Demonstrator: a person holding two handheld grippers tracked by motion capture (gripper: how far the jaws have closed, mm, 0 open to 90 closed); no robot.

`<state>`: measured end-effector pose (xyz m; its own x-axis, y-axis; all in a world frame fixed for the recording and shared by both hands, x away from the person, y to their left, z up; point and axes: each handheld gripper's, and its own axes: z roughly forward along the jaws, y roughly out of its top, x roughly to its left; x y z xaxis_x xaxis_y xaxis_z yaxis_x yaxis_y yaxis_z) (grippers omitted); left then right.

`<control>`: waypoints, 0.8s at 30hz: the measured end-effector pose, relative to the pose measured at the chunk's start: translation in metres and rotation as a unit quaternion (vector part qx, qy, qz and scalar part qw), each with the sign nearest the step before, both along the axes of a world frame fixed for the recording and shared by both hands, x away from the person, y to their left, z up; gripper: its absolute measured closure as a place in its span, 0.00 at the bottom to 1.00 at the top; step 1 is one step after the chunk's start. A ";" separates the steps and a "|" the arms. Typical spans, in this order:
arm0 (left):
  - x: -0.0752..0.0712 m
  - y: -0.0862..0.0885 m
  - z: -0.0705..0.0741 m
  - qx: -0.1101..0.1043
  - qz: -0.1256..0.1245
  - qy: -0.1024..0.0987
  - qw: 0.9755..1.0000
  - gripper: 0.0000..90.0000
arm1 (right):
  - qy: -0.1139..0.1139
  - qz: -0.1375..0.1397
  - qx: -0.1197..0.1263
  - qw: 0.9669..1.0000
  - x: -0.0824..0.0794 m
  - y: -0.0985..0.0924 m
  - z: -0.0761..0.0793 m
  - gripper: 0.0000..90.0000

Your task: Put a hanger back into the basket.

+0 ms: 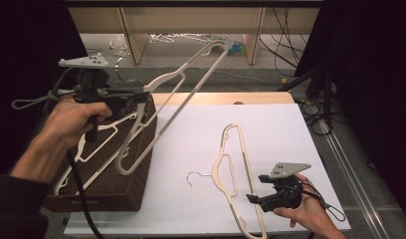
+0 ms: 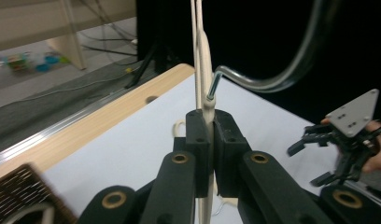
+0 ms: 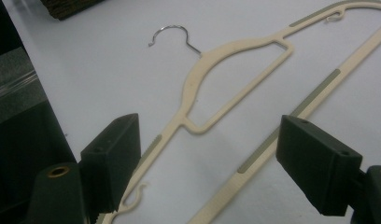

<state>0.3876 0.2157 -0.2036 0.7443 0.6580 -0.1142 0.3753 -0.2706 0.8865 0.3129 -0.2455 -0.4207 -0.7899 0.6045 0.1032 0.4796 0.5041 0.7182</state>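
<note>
High view is giving the whole layout: the left gripper (image 1: 141, 94) is holding a cream hanger (image 1: 176, 99) up in the air above the wicker basket (image 1: 116, 184), which is sitting at the table's left edge with more hangers lying inside it. The lifted hanger is slanting from over the basket's near right corner up past the table's far edge. A second hanger (image 1: 236, 174) is lying flat on the white table (image 1: 280, 129) toward the near right corner, its metal hook pointing left, and the right gripper (image 1: 252, 198) is hovering just beside its lower arm, close to the near edge.

Left gripper view is showing what the overhead angle is hiding: the two black jaws are pressing together on the lifted hanger's neck (image 2: 206, 112), right below where the wire hook (image 2: 254, 79) is screwed in. Off to the side, the other hand's gripper (image 2: 314, 158) is showing with its jaws apart.

Right gripper view is looking down on the flat hanger (image 3: 235, 79), close enough to show the grey grip strips along its arms. The jaws are standing wide, one on each side of the frame, touching nothing.
</note>
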 end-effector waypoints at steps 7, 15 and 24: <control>0.001 0.046 -0.015 0.003 0.043 0.005 0.999 0.96 | 0.003 0.002 -0.002 1.000 0.000 0.001 -0.001 0.25; 0.005 0.085 -0.038 0.023 0.082 0.013 0.996 0.96 | 0.005 0.006 0.000 1.000 0.000 0.000 -0.002 0.25; 0.009 0.120 -0.062 0.046 0.111 0.026 0.992 0.96 | 0.009 -0.005 0.000 1.000 0.001 -0.002 -0.004 0.25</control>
<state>0.3964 0.3361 -0.2659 0.5740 0.8149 -0.0805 0.4790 -0.2545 0.8401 0.3141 -0.2471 -0.4248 -0.7823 0.6119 0.1168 0.4971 0.5002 0.7090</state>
